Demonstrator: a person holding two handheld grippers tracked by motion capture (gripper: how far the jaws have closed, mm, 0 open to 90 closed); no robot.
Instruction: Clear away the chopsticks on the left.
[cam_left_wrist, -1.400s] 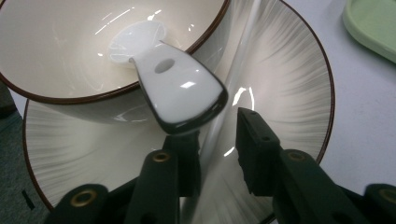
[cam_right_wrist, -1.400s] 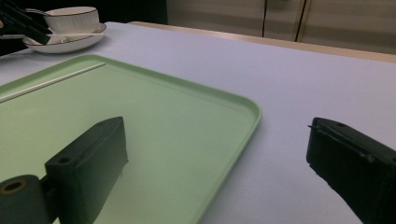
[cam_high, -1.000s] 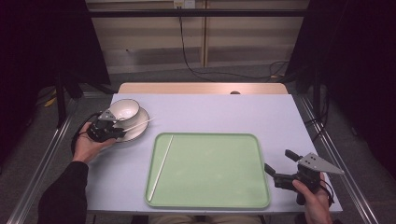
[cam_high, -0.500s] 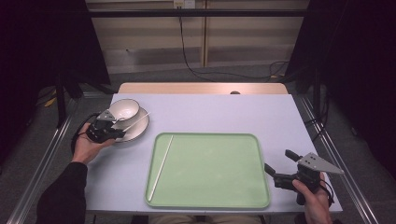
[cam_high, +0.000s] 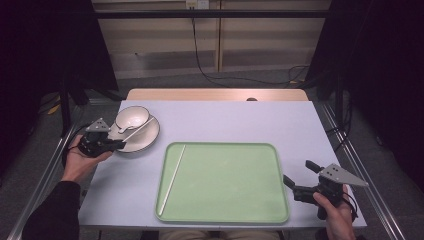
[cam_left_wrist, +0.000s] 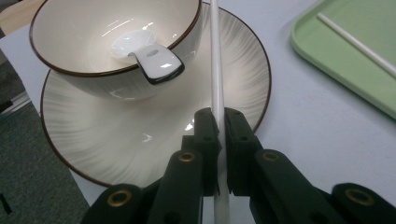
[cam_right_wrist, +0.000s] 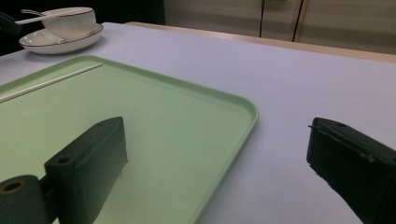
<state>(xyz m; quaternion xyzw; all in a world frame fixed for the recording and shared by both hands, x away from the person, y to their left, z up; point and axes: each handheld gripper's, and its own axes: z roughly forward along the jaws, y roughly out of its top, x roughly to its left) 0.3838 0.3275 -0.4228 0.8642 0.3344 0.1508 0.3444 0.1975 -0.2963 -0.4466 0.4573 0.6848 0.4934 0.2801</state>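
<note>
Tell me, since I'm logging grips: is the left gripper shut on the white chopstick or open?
Shut. In the left gripper view, the left gripper has its jaws pressed against both sides of the white chopstick above the plate.

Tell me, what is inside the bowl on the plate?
A white spoon lies inside the bowl, handle over the rim. The bowl covers the middle of the plate.

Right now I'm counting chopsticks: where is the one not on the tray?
In the left claw, shut on the white chopstick, at the table's left over the plate, beside the bowl.
</note>
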